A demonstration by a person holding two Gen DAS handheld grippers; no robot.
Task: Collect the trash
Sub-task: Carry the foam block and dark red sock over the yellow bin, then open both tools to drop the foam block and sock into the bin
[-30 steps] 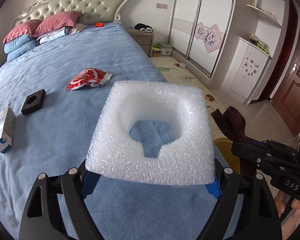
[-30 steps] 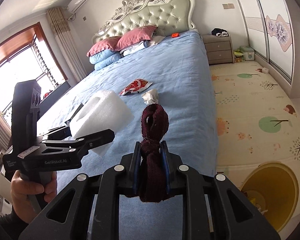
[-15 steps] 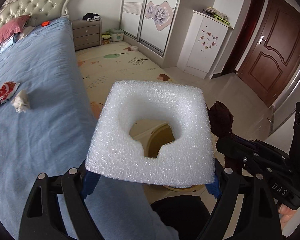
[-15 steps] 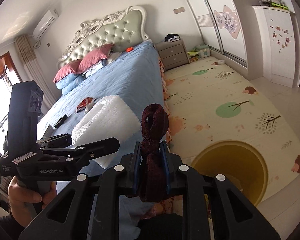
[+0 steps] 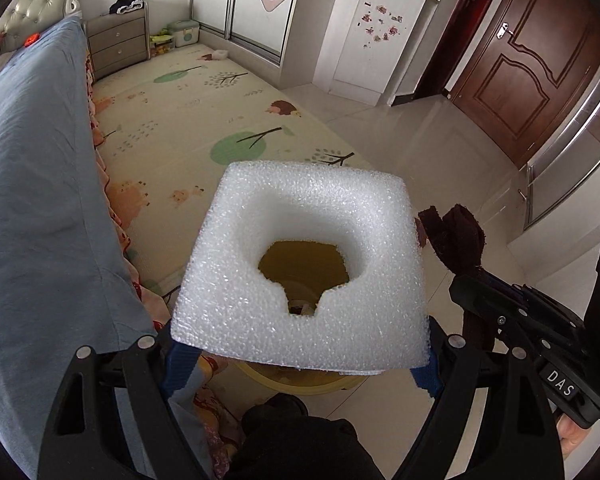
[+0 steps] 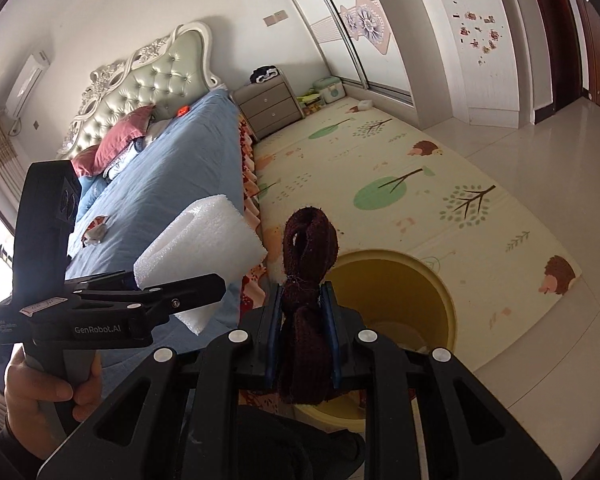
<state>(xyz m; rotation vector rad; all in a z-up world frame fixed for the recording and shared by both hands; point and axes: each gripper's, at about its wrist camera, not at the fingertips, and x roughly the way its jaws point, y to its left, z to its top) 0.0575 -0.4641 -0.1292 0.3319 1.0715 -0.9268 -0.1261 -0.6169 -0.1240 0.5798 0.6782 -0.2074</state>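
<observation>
1. A square white foam packing piece [image 5: 300, 276] with a round cut-out through its middle is gripped between the blue pads of the left gripper [image 5: 300, 356], whose jaws stand wide and press on its two opposite sides.
2. The foam is held in the air over a yellow bin [image 6: 404, 304]; in the left wrist view the bin's yellow inside shows through the foam's hole.
3. A dark maroon knitted cloth [image 6: 308, 280], folded into a loop at its top, is pinched in the nearly closed jaws of the right gripper [image 6: 303, 320], with its ends hanging below the pads.
4. In the right wrist view the cloth stands at the near left rim of the bin, and the foam sits to the left of it, by the edge of the bed.
5. A person's hand [image 6: 40, 392] grips the handle of the left gripper.
6. The bin stands on the floor at the corner of a cream play mat [image 6: 380, 168] printed with trees and hedgehogs.
7. A bed [image 6: 172, 184] with a blue cover runs along the mat's left side; a red and white wrapper [image 6: 96, 230] lies on it.
8. Beyond are a grey nightstand [image 6: 270, 106], a white cabinet [image 5: 374, 36] and a brown door [image 5: 528, 64].
</observation>
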